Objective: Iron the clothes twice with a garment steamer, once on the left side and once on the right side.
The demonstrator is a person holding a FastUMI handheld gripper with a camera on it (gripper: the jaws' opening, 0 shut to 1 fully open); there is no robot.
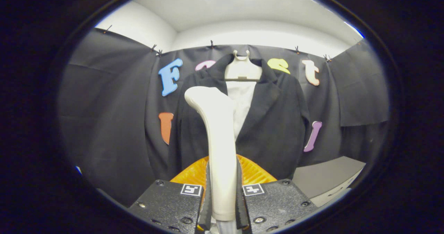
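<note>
A dark jacket (pixel 274 130) over a white shirt (pixel 242 102) hangs on a pale hanger (pixel 242 71) against the booth's back wall, beyond the fingers. My gripper (pixel 222 192) is shut on the cream handle of the garment steamer (pixel 218 133), which stands upright between the fingers. The steamer's head (pixel 203 97) leans toward the jacket's left half and hides part of the left lapel. Whether the head touches the cloth I cannot tell.
A grey table surface (pixel 329 175) with a pale front edge lies at the lower right, below the jacket's hem. Black cloth walls close in on both sides.
</note>
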